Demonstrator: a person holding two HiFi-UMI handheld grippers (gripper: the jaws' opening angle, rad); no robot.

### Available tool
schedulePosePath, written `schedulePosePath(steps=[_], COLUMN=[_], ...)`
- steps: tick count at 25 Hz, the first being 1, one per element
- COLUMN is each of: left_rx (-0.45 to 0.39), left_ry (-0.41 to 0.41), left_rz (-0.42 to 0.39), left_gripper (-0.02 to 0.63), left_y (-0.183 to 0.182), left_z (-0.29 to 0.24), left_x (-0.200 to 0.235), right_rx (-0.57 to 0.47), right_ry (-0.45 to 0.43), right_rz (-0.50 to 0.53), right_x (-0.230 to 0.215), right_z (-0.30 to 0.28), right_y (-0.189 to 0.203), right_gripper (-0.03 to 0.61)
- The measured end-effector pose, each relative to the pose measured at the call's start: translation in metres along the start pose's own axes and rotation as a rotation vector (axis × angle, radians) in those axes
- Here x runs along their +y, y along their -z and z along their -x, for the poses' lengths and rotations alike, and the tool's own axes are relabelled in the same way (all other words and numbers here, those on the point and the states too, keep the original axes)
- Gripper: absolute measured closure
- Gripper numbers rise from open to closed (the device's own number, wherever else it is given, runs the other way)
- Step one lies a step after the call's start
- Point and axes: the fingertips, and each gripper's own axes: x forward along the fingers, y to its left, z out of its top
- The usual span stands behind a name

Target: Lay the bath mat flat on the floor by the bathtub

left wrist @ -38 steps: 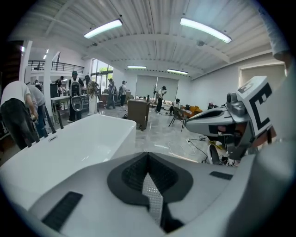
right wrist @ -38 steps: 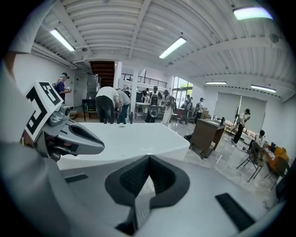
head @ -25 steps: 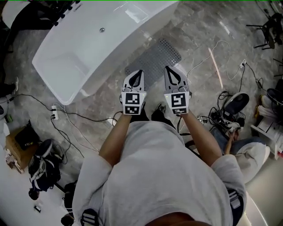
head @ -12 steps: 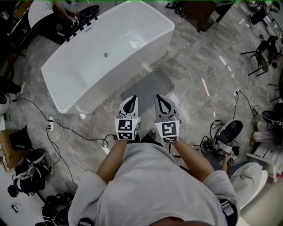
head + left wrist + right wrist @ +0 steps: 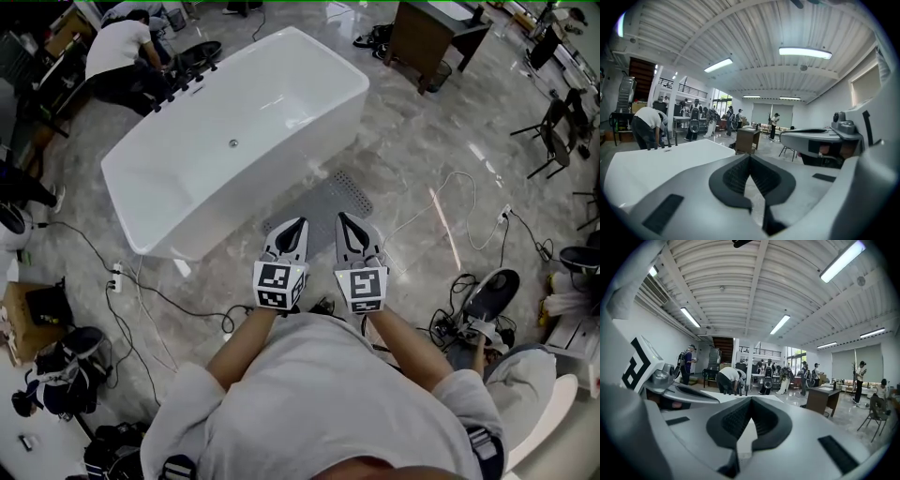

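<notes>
The grey perforated bath mat [image 5: 325, 201] lies flat on the marble floor against the long side of the white bathtub [image 5: 349, 101]. Both grippers are held side by side in front of the person, above the mat's near end. The left gripper [image 5: 300, 223] is shut with nothing in it, and so is the right gripper [image 5: 341, 217]. In the left gripper view the jaws [image 5: 750, 157] meet at their tips, with the tub [image 5: 661, 161] beyond. In the right gripper view the shut jaws [image 5: 750, 399] point level across the room.
Cables trail over the floor left and right of the person. A person crouches at the tub's far end [image 5: 117, 52]. A brown desk [image 5: 431, 33] stands beyond the tub. Bags [image 5: 66, 370] lie at the left, and chairs and gear at the right.
The head view has pulled back and up, showing more of the tub and room. Both grippers stay shut and side by side. The mat has not moved.
</notes>
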Motion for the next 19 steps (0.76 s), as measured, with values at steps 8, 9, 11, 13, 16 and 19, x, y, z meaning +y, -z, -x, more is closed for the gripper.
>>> schedulePosePath(steps=[8, 9, 11, 13, 16, 19], left_rx=[-0.009, -0.010, -0.012, -0.015, -0.017, -0.015], left_ry=[0.040, 0.038, 0.029, 0.023, 0.022, 0.026], left_rz=[-0.046, -0.044, -0.037, -0.033, -0.042, -0.059], left_gripper=[0.601, 0.601, 0.601, 0.601, 0.601, 0.601], left_y=[-0.010, -0.010, -0.010, -0.012, -0.013, -0.013], left_z=[-0.001, 0.001, 0.004, 0.006, 0.008, 0.011], left_x=[-0.003, 0.000, 0.005, 0.008, 0.010, 0.013], right_rx=[-0.005, -0.005, -0.009, -0.014, -0.023, -0.027], right_ry=[-0.008, -0.010, -0.016, -0.025, -0.034, -0.032], right_rz=[-0.011, -0.013, -0.016, -0.016, -0.018, -0.023], right_x=[0.007, 0.010, 0.015, 0.019, 0.025, 0.032], right_z=[-0.004, -0.005, -0.006, -0.008, -0.008, -0.008], right_y=[-0.007, -0.008, -0.010, -0.014, -0.017, -0.017], right_gripper=[0.572, 0.572, 0.572, 0.572, 0.572, 0.572])
